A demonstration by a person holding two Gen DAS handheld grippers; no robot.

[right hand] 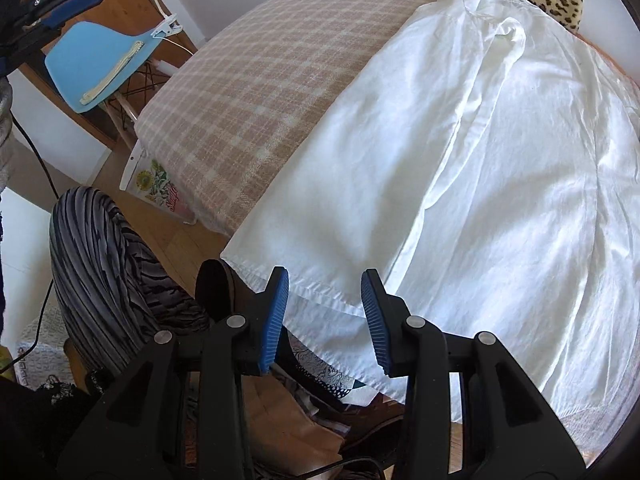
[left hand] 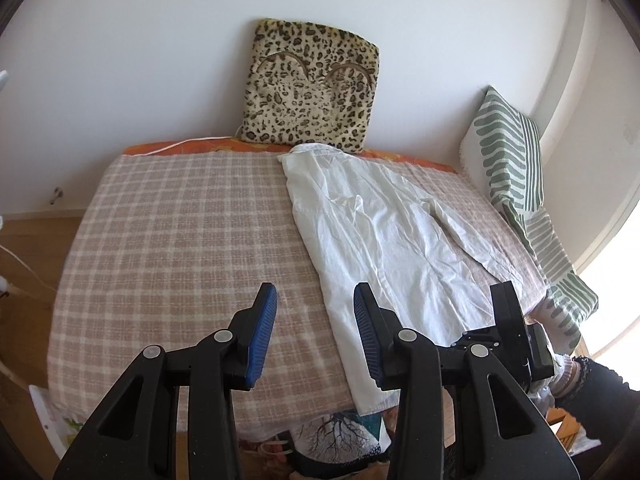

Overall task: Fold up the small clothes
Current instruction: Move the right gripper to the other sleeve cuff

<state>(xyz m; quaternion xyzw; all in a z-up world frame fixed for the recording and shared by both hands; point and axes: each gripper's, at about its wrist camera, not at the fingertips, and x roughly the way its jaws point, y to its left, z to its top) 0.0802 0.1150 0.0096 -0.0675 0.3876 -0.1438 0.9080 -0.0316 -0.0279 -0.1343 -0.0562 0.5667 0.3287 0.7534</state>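
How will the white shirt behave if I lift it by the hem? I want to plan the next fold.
The white shirt will probably drape limply: it looks thin and creased. It seems light, so one pinch should raise it. Its hem hangs past the checked blanket, so it may slide off.

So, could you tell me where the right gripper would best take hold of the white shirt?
Probably at the bottom hem of the white shirt, coming in from the near edge of the bed. There the hem hangs just past the checked blanket, so a finger of the open right gripper could slip underneath.
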